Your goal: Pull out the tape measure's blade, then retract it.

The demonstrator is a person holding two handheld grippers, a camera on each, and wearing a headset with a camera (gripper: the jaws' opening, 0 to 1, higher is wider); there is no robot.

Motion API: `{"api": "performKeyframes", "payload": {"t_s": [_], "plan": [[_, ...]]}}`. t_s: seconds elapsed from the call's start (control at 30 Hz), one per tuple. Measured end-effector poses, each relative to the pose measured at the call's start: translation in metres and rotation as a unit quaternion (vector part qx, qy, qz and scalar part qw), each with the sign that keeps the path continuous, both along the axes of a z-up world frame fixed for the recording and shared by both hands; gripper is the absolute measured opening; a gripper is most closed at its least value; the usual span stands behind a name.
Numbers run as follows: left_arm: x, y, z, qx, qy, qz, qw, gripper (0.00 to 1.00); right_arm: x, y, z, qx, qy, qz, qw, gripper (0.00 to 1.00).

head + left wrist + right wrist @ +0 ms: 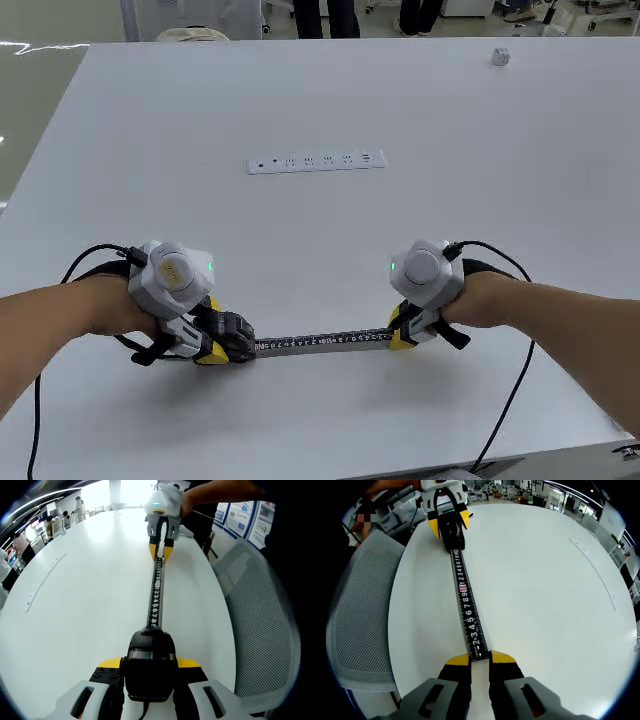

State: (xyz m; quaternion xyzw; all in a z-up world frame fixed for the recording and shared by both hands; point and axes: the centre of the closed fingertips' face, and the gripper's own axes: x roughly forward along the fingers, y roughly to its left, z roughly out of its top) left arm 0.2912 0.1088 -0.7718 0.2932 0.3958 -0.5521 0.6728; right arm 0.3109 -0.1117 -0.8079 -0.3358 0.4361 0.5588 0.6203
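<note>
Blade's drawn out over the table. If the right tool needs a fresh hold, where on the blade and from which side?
Take the blade at its free end, where the right tool pinches it now, coming in along its length from the side opposite the case. It runs straight, numbers up, so the end likely gives the surest hold.
</note>
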Motion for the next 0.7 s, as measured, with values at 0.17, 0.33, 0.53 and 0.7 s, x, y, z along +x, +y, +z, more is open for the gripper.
{"api": "performKeyframes", "payload": {"t_s": [0.17,0.33,0.53,0.7], "plan": [[0.0,0.0,0.0,0.0,0.0,0.0,1.0,0.34,0.001,-0.002,0.0,-0.001,0.0,-0.001,1.0,0.11],[0.0,0.0,0.0,0.0,0.0,0.0,1.0,0.34,0.0,-0.004,-0.001,-0.002,0.0,-0.002,1.0,0.11],[0.0,0.0,0.0,0.0,0.0,0.0,1.0,0.34,0.001,-0.008,0.0,-0.001,0.0,-0.006,1.0,0.11],[0.0,0.0,0.0,0.0,0.001,0.0,1.0,0.34,0.001,-0.01,-0.001,-0.002,0.0,-0.007,1.0,0.11]]}}
